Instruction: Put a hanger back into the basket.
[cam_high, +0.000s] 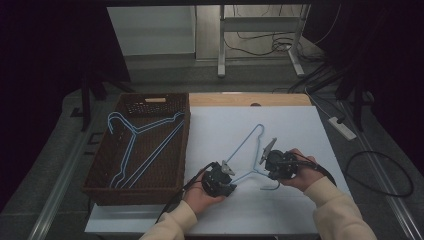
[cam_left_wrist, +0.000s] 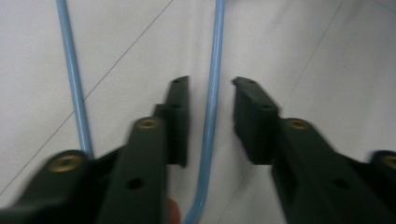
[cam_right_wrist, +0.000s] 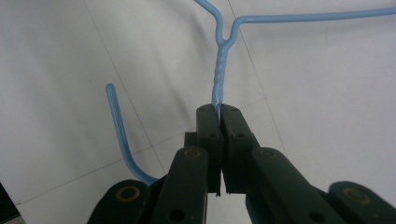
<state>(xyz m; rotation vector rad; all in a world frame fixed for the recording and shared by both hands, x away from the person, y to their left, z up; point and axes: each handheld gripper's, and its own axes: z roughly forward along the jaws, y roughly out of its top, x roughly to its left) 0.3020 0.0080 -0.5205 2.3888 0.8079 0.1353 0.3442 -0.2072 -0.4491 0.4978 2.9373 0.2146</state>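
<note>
A light blue wire hanger (cam_high: 243, 144) lies flat on the white table top (cam_high: 290, 125). My right gripper (cam_high: 264, 172) is shut on its twisted neck (cam_right_wrist: 219, 74), just below the point where the two arms split. The hook (cam_right_wrist: 116, 126) curls off to the left of the jaws. My left gripper (cam_high: 229, 172) is open at the hanger's lower left corner. One wire of the hanger (cam_left_wrist: 215, 46) runs between its jaws, untouched by the fingers (cam_left_wrist: 180, 107). A second wire (cam_left_wrist: 72, 79) passes to the left of them.
A brown wicker basket (cam_high: 97, 172) stands at the table's left with two blue hangers (cam_high: 145, 145) inside. A wooden strip (cam_high: 250, 100) borders the table's far edge. On the floor beyond are a power strip (cam_high: 342, 127), cables and a desk frame (cam_high: 222, 45).
</note>
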